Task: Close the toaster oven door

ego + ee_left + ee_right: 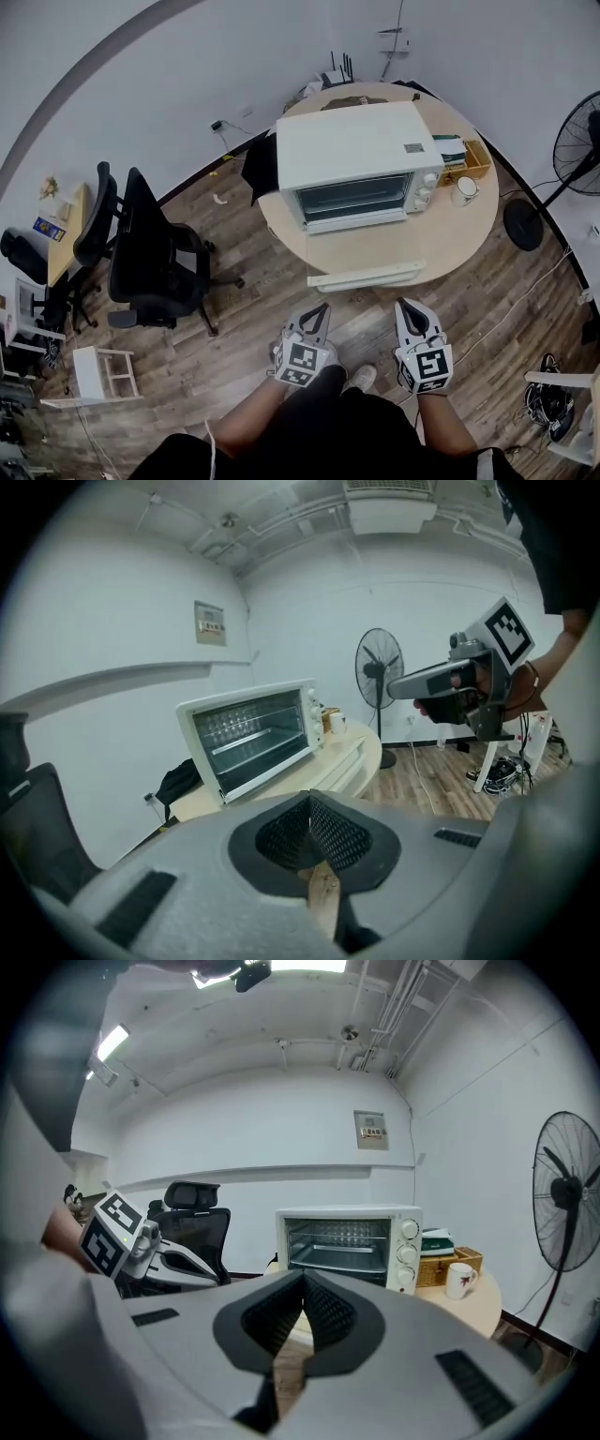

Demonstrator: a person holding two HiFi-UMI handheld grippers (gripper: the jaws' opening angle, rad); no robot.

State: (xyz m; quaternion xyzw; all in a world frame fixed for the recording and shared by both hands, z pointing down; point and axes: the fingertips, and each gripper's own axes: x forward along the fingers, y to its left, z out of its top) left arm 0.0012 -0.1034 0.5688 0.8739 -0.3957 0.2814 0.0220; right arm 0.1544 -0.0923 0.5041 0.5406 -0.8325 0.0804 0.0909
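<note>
A white toaster oven [352, 159] stands on the round wooden table [459, 234]. Its front faces me. The door looks folded down as a white strip [356, 222] below the dark opening, and wire racks show inside the oven [342, 1239] [251, 735]. My left gripper [319, 311] and right gripper [409, 309] hang side by side over the floor, short of the table's near edge. Both point at the oven. In each gripper view the meshed pads meet at the tip with nothing between them: left gripper [309, 801], right gripper [303, 1283].
A flat white slab [366, 275] lies at the table's near edge. A mug [465, 190] and a wicker basket [472, 159] sit right of the oven, a black bag [261, 169] to its left. Black office chairs [150, 253] stand left, a fan [574, 145] right.
</note>
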